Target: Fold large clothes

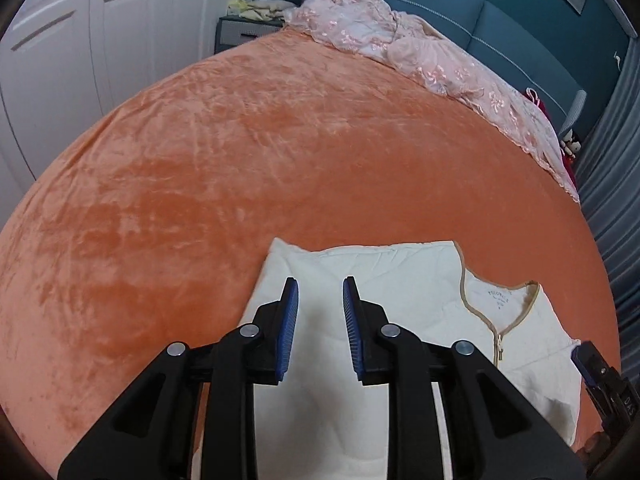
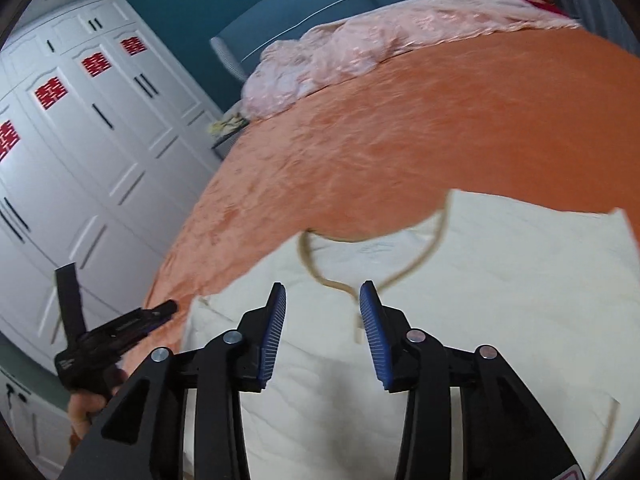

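Observation:
A cream quilted vest with tan trim and a front zip [image 1: 460, 332] lies flat on the orange bed cover [image 1: 240, 160], near its front edge. It also shows in the right wrist view [image 2: 500, 280]. My left gripper [image 1: 320, 304] is open and empty, hovering over the vest's left part. My right gripper [image 2: 322, 308] is open and empty, just above the vest's neckline and zip. The right gripper shows at the right edge of the left wrist view [image 1: 600, 376]. The left gripper shows at the left of the right wrist view [image 2: 120, 328].
A crumpled pink embroidered cover [image 1: 420, 52] lies along the blue headboard [image 1: 520, 32]. White wardrobe doors [image 2: 80, 140] stand beside the bed. A small nightstand [image 1: 244, 28] with yellow cloth sits in the corner. Grey curtains [image 1: 612, 200] hang on the right.

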